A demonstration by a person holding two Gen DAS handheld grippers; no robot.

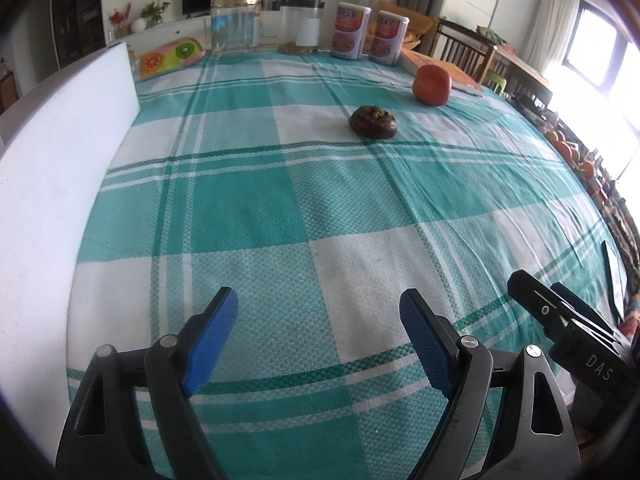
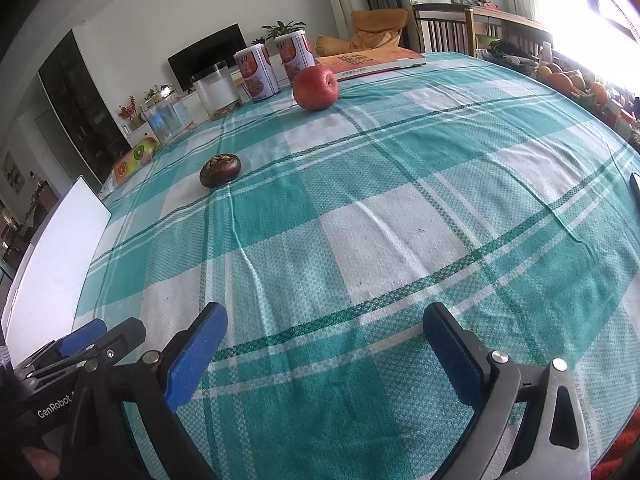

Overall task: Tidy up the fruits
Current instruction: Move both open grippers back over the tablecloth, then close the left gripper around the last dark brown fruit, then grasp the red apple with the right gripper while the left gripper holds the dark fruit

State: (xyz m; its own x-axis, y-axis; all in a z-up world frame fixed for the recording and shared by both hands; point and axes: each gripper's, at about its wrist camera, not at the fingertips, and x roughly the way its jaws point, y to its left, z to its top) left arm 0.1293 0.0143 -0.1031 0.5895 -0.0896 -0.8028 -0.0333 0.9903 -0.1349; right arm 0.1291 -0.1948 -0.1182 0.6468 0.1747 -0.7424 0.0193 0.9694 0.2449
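Red apple (image 1: 431, 85) and dark brown mangosteen (image 1: 373, 121) rest apart on the teal-checked tablecloth (image 1: 280, 208), far ahead of both grippers. Left gripper (image 1: 318, 312) and right gripper (image 2: 325, 328) hover low, jaws spread wide, holding nothing. Two printed cans (image 1: 370, 34) stand beyond.

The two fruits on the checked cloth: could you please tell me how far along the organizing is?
Nothing looks done yet. The red apple and the dark brown fruit lie apart on the tablecloth, neither in a container. Nothing is in hand: the left tool and right tool are both open and empty, well short of the fruits. Both fruits remain to be picked up and placed.
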